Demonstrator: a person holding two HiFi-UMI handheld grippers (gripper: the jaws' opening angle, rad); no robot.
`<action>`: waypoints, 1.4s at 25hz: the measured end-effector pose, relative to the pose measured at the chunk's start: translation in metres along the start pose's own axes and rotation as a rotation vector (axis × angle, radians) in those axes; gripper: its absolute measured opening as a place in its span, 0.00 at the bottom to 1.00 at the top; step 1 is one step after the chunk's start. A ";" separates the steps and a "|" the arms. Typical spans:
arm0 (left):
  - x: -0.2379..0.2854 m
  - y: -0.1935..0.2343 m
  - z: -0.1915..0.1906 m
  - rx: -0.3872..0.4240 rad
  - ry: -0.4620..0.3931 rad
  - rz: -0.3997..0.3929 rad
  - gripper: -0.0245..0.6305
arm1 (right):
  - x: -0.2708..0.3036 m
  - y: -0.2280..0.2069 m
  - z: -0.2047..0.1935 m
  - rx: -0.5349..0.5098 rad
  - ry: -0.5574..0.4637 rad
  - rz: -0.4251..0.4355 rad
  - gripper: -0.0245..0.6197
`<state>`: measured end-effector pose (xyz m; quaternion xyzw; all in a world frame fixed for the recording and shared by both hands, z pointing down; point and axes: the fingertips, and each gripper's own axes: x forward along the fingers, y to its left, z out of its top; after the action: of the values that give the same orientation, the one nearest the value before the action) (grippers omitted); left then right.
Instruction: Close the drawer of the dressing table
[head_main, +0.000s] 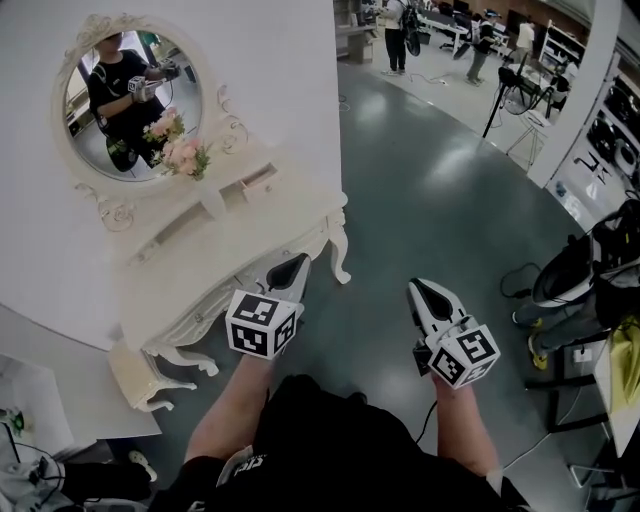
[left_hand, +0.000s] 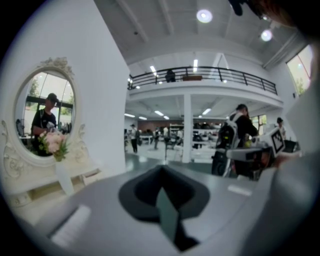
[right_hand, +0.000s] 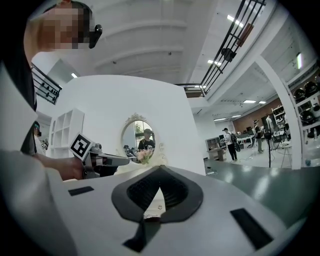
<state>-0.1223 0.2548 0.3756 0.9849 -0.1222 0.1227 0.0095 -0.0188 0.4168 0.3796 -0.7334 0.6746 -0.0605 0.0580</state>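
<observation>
The white dressing table (head_main: 215, 265) stands against a white wall at the left, with an oval mirror (head_main: 130, 100) and a vase of pink flowers (head_main: 185, 155) on it. A small drawer (head_main: 258, 180) on its top sticks out a little. My left gripper (head_main: 292, 267) is shut and empty, its tip just off the table's front right edge. My right gripper (head_main: 430, 295) hangs over the floor further right, jaws together, holding nothing. In the left gripper view the mirror (left_hand: 45, 117) is at the far left. The right gripper view shows the left gripper (right_hand: 107, 160) before the mirror (right_hand: 137, 137).
Grey polished floor (head_main: 420, 180) stretches to the right of the table. A scooter-like machine (head_main: 585, 270) and cables sit at the right edge. People and desks (head_main: 470, 35) are far off at the back. A white board (head_main: 60, 390) lies on the floor at the lower left.
</observation>
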 end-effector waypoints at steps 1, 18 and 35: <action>0.000 -0.001 -0.002 -0.003 0.004 0.003 0.05 | 0.000 -0.001 0.000 0.008 0.001 0.005 0.03; 0.062 0.037 -0.008 -0.038 0.009 -0.017 0.05 | 0.045 -0.041 -0.020 0.079 0.060 -0.004 0.03; 0.161 0.172 0.007 -0.083 0.017 -0.052 0.05 | 0.217 -0.076 -0.004 0.076 0.115 0.029 0.03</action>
<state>-0.0109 0.0490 0.4061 0.9854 -0.1016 0.1254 0.0543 0.0735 0.2070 0.3984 -0.7160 0.6847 -0.1274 0.0480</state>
